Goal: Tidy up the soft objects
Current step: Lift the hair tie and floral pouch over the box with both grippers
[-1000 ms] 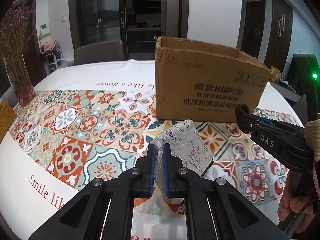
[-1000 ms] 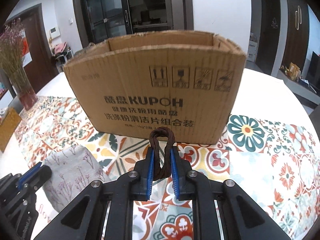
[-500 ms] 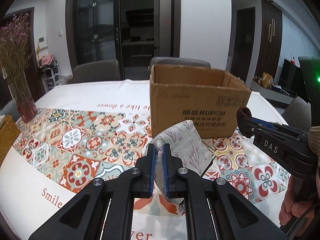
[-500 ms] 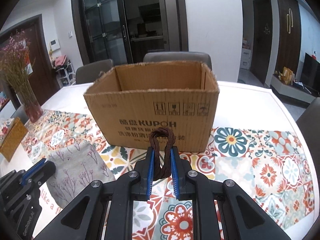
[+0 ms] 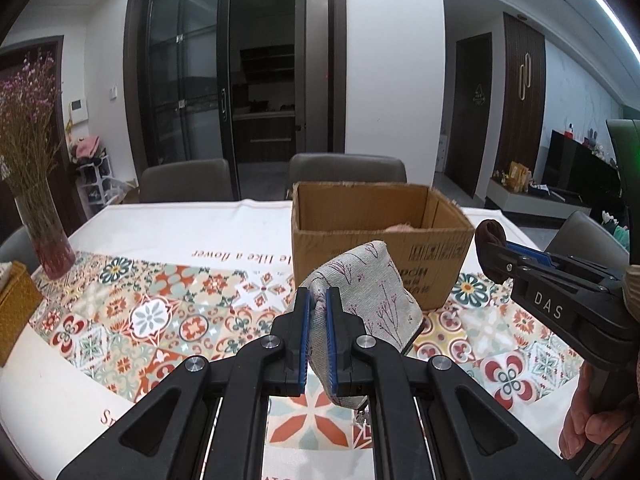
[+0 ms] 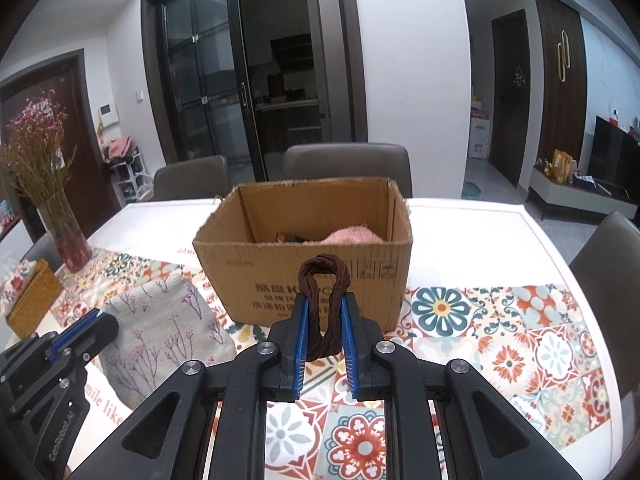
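Note:
My left gripper (image 5: 317,300) is shut on a grey fabric pouch with a red twig print (image 5: 368,284), held in the air in front of the cardboard box (image 5: 360,216). The pouch also shows in the right wrist view (image 6: 168,332). My right gripper (image 6: 324,304) is shut on a brown knitted loop (image 6: 324,280), held in the air in front of the box (image 6: 256,276); it also shows at the right of the left wrist view (image 5: 490,248). Inside the open box lie a pink soft item (image 6: 352,236) and a dark item (image 6: 292,237).
The table has a tiled-pattern cloth (image 5: 160,312). A glass vase of dried flowers (image 5: 44,224) and a woven basket (image 5: 12,304) stand at the left. Grey chairs (image 6: 344,164) stand behind the table.
Both grippers have risen and pulled back with their items, so the box looks smaller and its inside is now visible. Both grips are unchanged.

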Available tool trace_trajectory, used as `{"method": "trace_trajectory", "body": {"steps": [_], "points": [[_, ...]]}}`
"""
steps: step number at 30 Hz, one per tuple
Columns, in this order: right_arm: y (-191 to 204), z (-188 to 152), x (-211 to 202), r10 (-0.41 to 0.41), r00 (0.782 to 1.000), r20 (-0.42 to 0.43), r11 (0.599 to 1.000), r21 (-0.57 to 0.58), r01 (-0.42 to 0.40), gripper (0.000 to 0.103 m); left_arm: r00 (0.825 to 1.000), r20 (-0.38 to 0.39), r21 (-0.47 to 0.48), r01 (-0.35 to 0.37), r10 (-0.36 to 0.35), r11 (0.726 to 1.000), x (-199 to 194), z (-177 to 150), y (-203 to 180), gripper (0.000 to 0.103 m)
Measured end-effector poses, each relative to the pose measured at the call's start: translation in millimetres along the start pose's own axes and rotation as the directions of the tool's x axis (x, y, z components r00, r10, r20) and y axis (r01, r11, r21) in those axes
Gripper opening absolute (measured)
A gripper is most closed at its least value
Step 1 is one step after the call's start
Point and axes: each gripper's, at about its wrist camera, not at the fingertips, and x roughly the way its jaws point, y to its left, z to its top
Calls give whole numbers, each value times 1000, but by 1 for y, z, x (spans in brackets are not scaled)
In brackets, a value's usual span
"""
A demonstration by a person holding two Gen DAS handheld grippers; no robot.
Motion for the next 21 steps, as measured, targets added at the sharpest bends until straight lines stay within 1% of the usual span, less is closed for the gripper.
{"method": "trace_trajectory", "body": {"steps": [13,21], "points": [[2,30,-24,-33,996,85,999,12,32,17,995,89,32,35,-38,999,-6,38,-3,9],[2,47,-25,-46,991,124,999,7,46,17,989,139,48,38,-44,998,1,61,-5,9]]}}
